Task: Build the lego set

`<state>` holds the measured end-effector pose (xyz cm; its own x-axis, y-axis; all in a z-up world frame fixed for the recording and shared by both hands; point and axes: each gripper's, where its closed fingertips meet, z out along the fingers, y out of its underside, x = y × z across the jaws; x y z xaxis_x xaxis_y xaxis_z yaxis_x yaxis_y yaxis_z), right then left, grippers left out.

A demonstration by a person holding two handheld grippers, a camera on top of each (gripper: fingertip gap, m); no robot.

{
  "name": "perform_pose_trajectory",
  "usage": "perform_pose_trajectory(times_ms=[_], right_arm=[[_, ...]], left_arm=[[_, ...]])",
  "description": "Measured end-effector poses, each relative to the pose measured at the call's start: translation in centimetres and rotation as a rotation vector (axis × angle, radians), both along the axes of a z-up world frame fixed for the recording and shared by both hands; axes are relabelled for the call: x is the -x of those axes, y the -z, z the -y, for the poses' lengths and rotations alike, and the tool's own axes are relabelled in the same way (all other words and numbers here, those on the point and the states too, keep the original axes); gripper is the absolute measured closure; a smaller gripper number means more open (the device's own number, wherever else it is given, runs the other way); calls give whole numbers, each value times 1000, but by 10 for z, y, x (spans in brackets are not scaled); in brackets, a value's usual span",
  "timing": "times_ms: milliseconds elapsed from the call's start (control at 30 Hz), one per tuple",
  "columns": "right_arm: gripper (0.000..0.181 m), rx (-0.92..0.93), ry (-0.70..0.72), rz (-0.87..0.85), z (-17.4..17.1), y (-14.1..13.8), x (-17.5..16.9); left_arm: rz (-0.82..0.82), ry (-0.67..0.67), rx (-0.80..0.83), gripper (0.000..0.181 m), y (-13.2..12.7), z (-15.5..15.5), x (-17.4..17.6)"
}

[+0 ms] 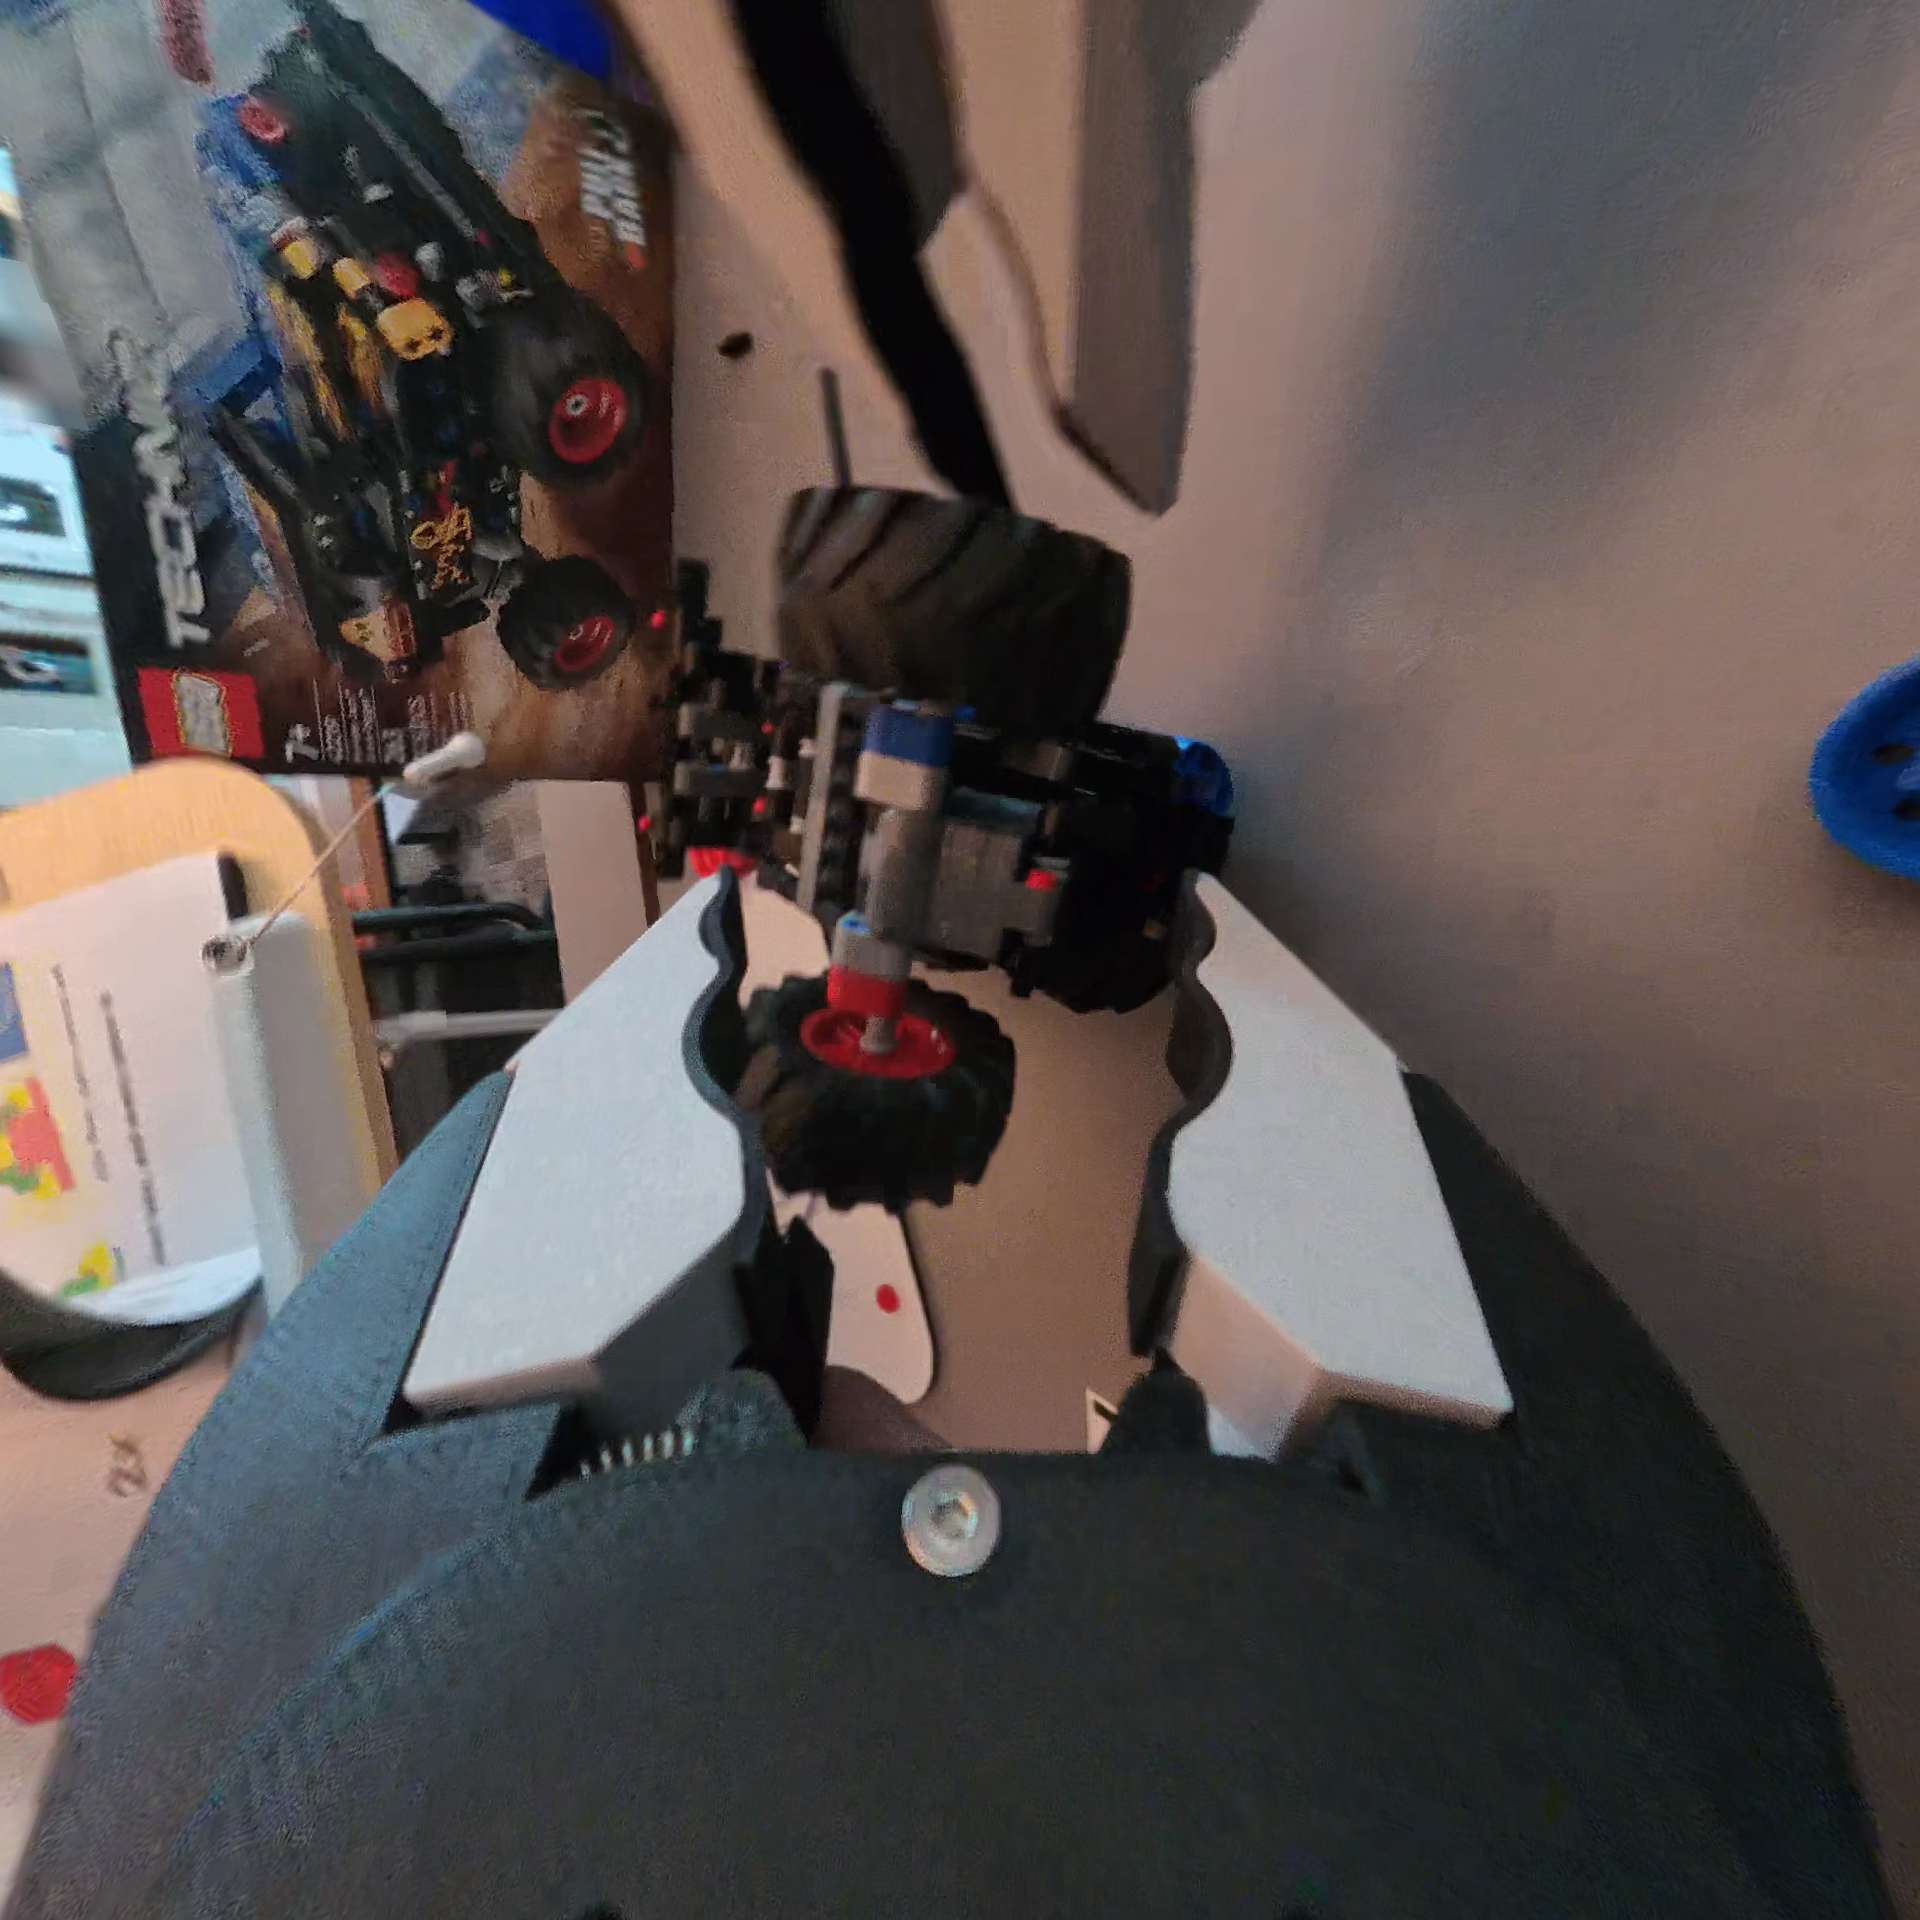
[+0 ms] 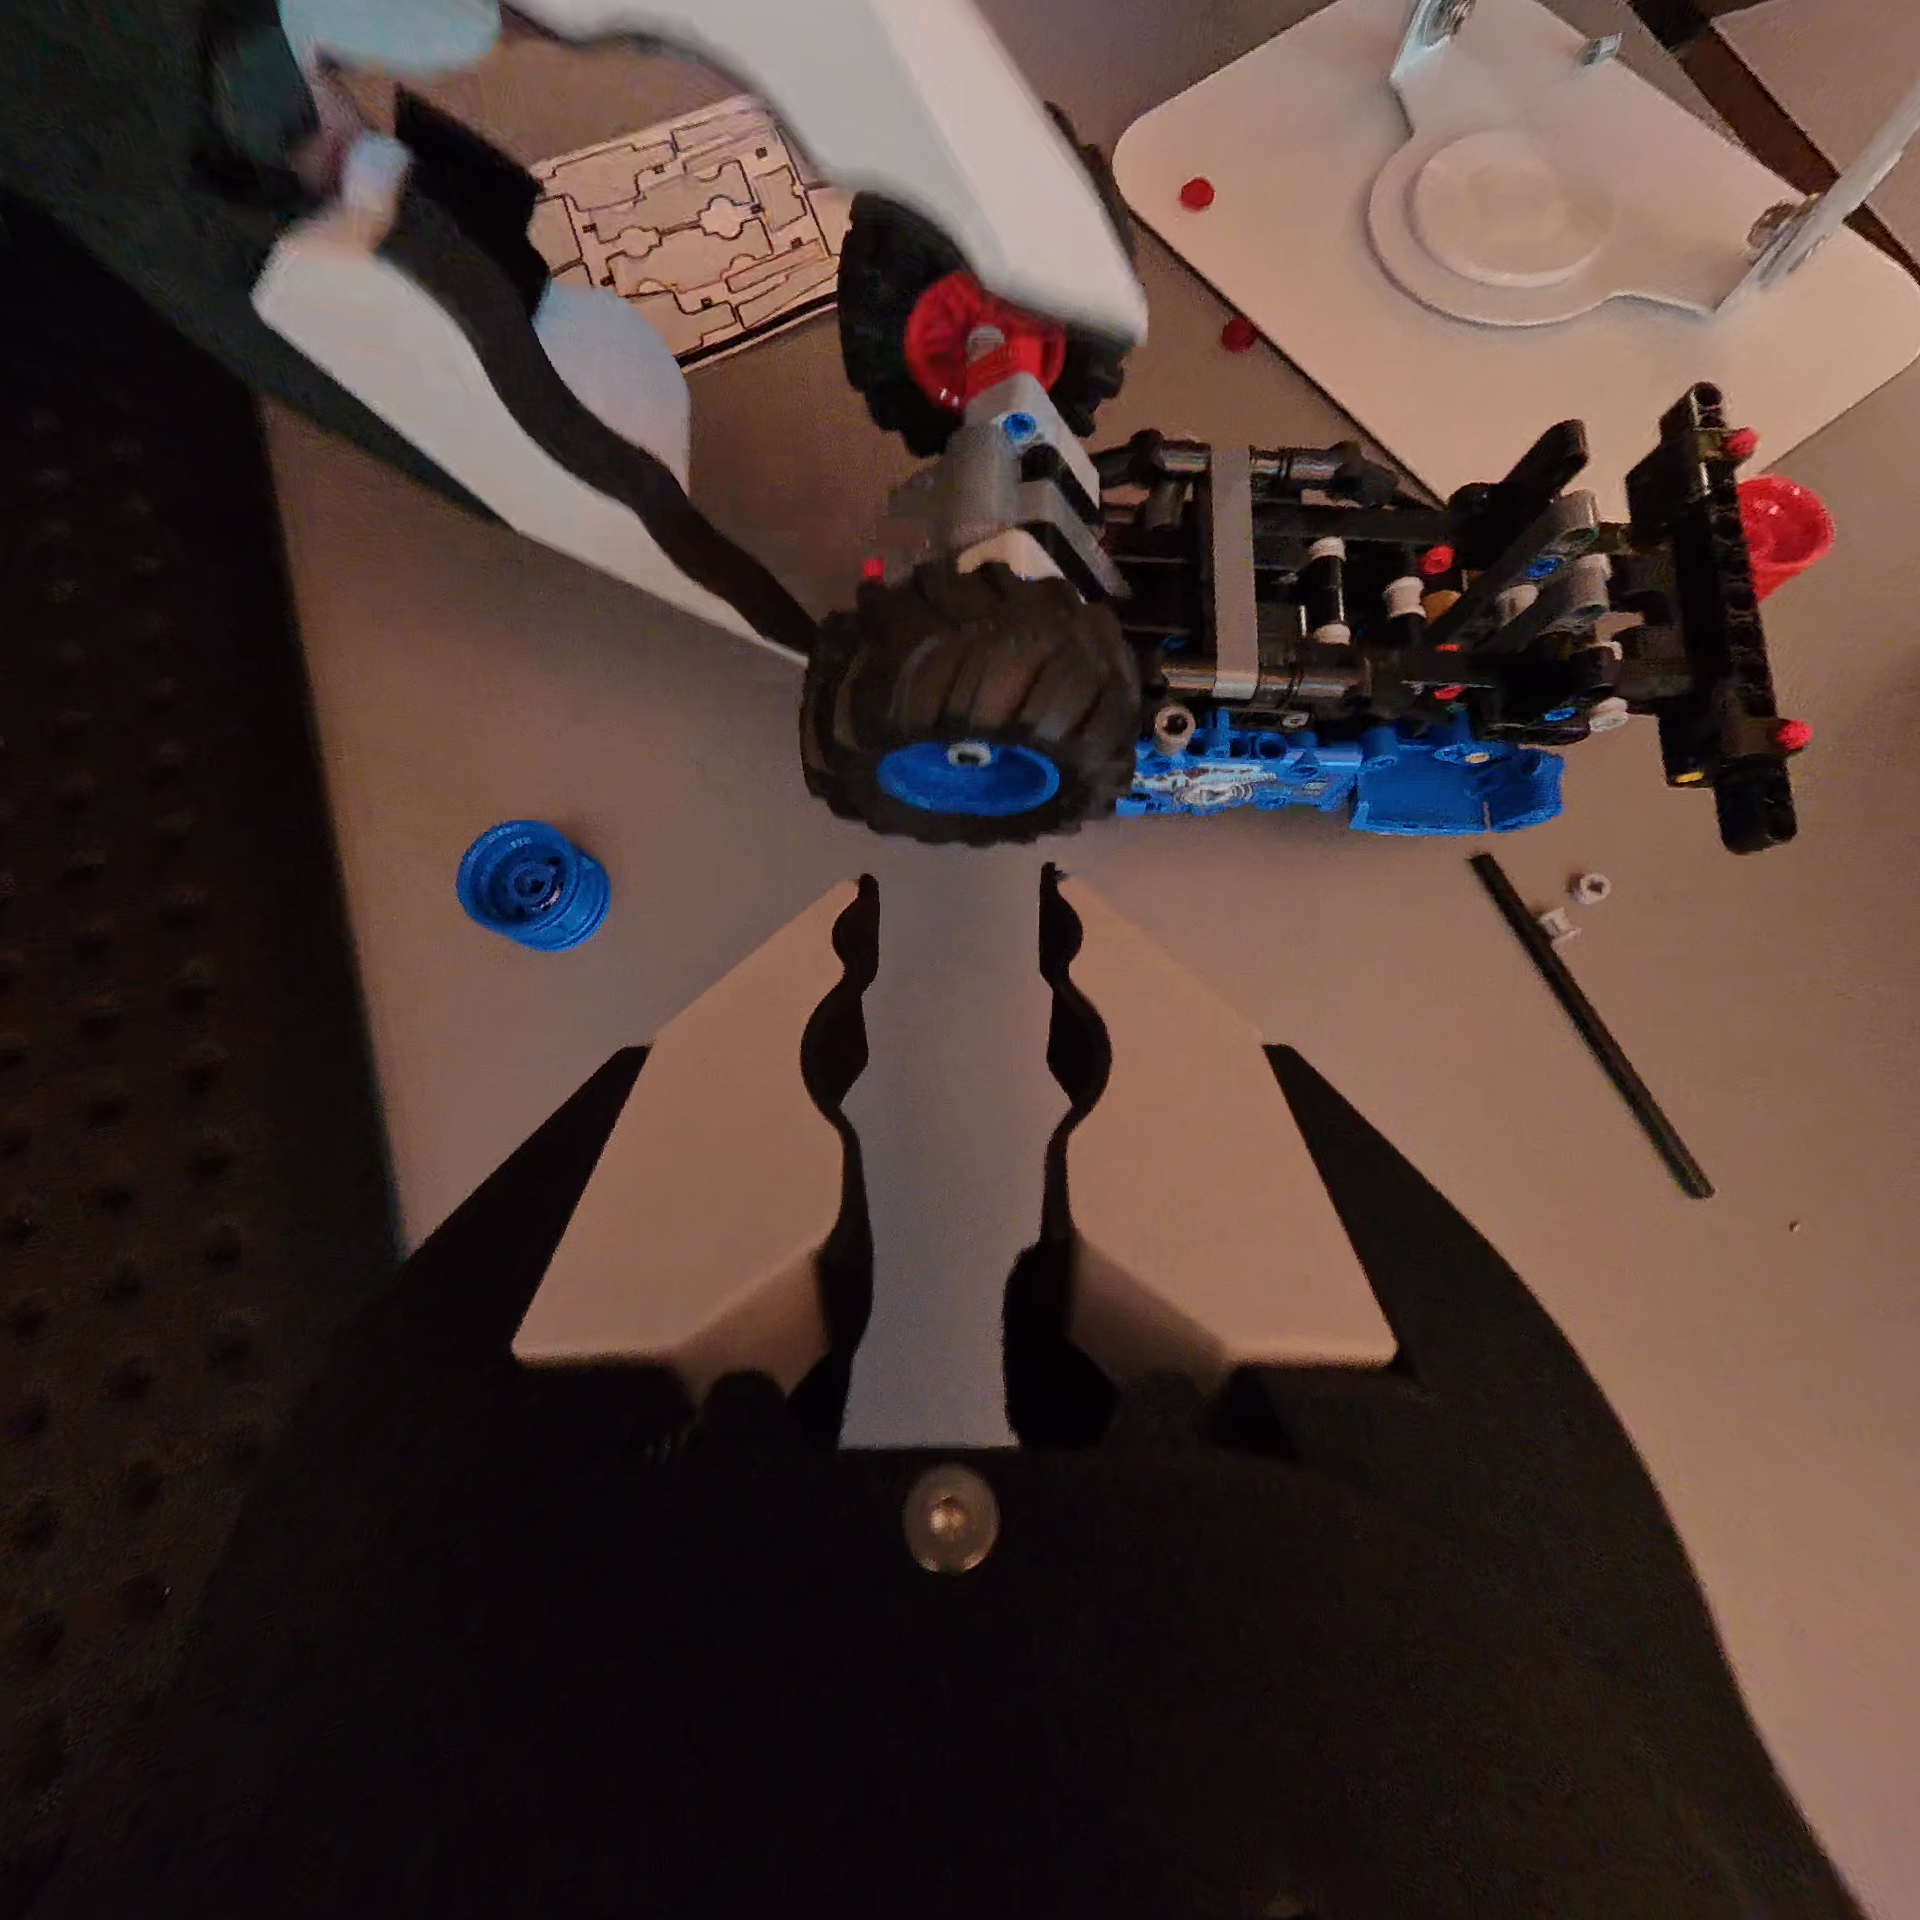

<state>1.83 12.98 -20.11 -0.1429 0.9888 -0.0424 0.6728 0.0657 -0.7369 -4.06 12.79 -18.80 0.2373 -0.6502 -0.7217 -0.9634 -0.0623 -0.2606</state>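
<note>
While the truck [image 2: 1299, 623] lies on the counter [image 2: 1143, 1039], left claw [image 1: 956, 914] spread around its red-hubbed wheel [image 1: 883, 1081]; right claw [image 2: 956, 883] parted, empty. Step: fitting wheels. Next: loose blue hub [image 2: 532, 885], nine o'clock.

Grey tabletop [image 2: 1247, 1143], dark perforated floor mat [image 2: 125, 935], dim warm light.

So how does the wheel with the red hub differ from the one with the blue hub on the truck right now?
The red-hub wheel sits between the open left gripper's fingers; the blue-hub wheel has no gripper on it, with the open right gripper just short of it. The red-hub wheel is on the truck's far side in the right wrist view, the blue-hub wheel on the near side. Both carry black treaded tyres and share one axle end of the truck.
</note>
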Motion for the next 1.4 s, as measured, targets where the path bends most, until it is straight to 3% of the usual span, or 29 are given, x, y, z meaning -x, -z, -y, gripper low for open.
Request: perform_pose_trajectory(times_ms=[133, 233, 333, 533, 667, 767, 900, 1033, 1133, 1300, 1400], right_arm=[[146, 32, 21, -74, 1, -10, -1], [142, 31, 29, -115, 9, -17, 8], [143, 25, 46, -91, 15, -11, 14], [156, -22, 46, -64, 24, 3, 14], [170, -43, 39, -49, 34, 14, 22], [181, -72, 7, 0, 44, 27, 29], [173, -91, 7, -1, 45, 25, 24], [170, -130, 8, 12, 39, 25, 11], [181, -191, -1, 81, 32, 37, 8], [181, -168, -39, 95, 34, 51, 24], [181, -154, -94, 153, 44, 63, 32]], left_arm=[[301, -102, 60, 90, -10, 7, 30], [537, -245, 239, 79, 17, 7, 59], [678, -204, 321, 94, 29, 14, 45], [898, -182, 245, 106, 16, -4, 27], [1016, -130, 236, 120, -8, -9, 27], [992, -92, 210, 125, -19, -12, 23], [1017, -72, 233, 124, -23, -18, 15], [989, -25, 167, 153, -35, -28, 6], [861, -9, 88, 153, -39, -38, -1], [688, 48, -71, 153, -61, -41, -4], [424, 111, -194, 154, -63, -33, -4]])
